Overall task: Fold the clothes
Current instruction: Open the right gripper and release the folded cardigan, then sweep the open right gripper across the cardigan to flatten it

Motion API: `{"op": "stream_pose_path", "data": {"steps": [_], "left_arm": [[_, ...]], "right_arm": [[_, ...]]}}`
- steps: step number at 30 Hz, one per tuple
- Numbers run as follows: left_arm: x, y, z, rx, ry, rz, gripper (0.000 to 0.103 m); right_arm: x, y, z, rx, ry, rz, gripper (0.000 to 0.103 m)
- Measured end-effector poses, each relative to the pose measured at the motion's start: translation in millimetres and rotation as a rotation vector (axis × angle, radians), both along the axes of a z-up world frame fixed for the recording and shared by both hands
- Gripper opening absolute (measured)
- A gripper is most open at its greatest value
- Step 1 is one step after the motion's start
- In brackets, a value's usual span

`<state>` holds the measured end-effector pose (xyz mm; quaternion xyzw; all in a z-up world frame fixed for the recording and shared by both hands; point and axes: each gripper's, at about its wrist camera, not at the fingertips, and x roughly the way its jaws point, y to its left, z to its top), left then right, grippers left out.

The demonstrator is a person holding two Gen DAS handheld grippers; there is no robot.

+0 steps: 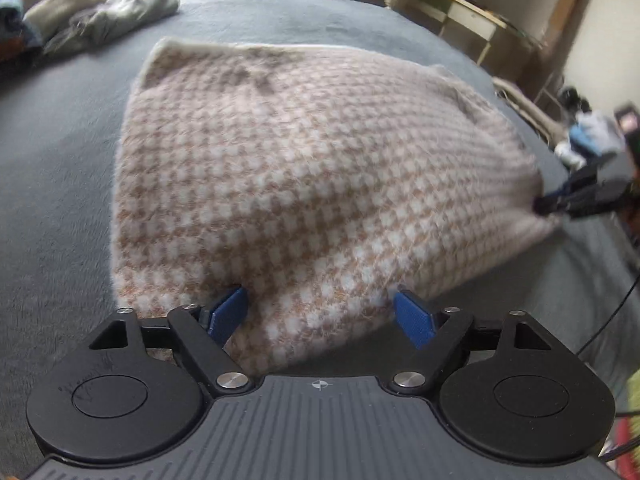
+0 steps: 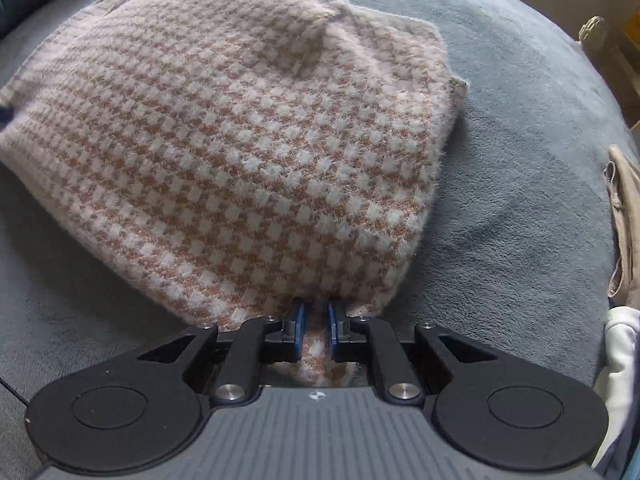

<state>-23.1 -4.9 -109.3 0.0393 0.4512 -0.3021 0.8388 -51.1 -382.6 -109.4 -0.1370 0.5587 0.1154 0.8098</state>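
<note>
Here, in the left wrist view, the left hand-held gripper point(image 1: 322, 312) sits low at the near edge of the checked sweater point(image 1: 304, 184), its blue fingers point(image 1: 228, 314) spread wide with the knit's edge lying between them but not pinched. The sweater, fuzzy pink-white with tan checks, is spread over a grey blanket point(image 1: 52, 208) on the bed. At the sweater's right corner the right hand-held gripper point(image 1: 540, 203) comes in from the side, its tips meeting on the fabric. Beyond the sweater's far left corner lies a pile of clothes point(image 1: 100, 12); beyond its far right corner stands a pale side table point(image 1: 460, 12) against the wall.

In the right wrist view, the right hand-held gripper point(image 2: 316, 320) points straight at the sweater point(image 2: 240, 148), its fingers point(image 2: 298, 328) drawn close together and clamped on a bunched corner of the knit, which runs back between them toward the camera. The rest of the sweater lies on the grey blanket point(image 2: 520, 200). Right of the sweater, at the blanket's edge, rests a beige garment point(image 2: 624, 232).
</note>
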Motion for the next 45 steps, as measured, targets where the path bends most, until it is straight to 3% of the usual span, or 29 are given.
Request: {"op": "stream_pose_path", "data": {"steps": [5, 8, 10, 15, 19, 21, 25, 28, 34, 37, 39, 40, 43, 45], "left_arm": [[-3, 5, 17, 0.022, -0.016, -0.008, 0.085], [-3, 17, 35, 0.007, -0.058, 0.023, 0.085], [0, 18, 43, -0.017, -0.075, 0.036, 0.086], [18, -3, 52, -0.100, -0.095, 0.027, 0.086], [30, -41, 42, -0.054, -0.137, -0.041, 0.085], [36, -56, 23, 0.019, -0.123, -0.041, 0.085], [31, -66, 1, 0.078, -0.163, -0.024, 0.089], [27, -63, 1, 0.069, -0.179, -0.028, 0.090], [30, -57, 4, 0.032, -0.159, -0.016, 0.091], [28, -57, 4, 0.028, -0.162, -0.014, 0.091], [27, -57, 4, 0.024, -0.161, -0.008, 0.091], [27, -57, 4, 0.023, -0.162, -0.006, 0.091], [29, -58, 2, 0.020, -0.158, -0.007, 0.091], [26, -57, 3, 0.016, -0.166, -0.009, 0.091]], "right_arm": [[5, -2, 23, 0.011, 0.031, -0.014, 0.012], [8, 2, 62, 0.020, -0.040, -0.010, 0.013], [15, 9, 86, 0.079, -0.082, -0.004, 0.013], [51, 54, 109, 0.254, -0.085, 0.091, 0.013], [72, 115, 96, 0.278, -0.046, 0.235, 0.013], [77, 139, 80, 0.247, -0.009, 0.292, 0.013], [84, 150, 23, 0.163, 0.058, 0.275, 0.012], [87, 143, 20, 0.210, 0.062, 0.222, 0.011], [87, 151, 40, 0.187, 0.057, 0.200, 0.013], [91, 154, 71, 0.230, -0.054, 0.202, 0.013], [97, 156, 76, 0.205, -0.124, 0.202, 0.013], [100, 157, 72, 0.184, -0.134, 0.199, 0.013], [105, 157, 18, 0.067, -0.079, 0.220, 0.012], [105, 153, 17, 0.082, -0.087, 0.214, 0.012]]}}
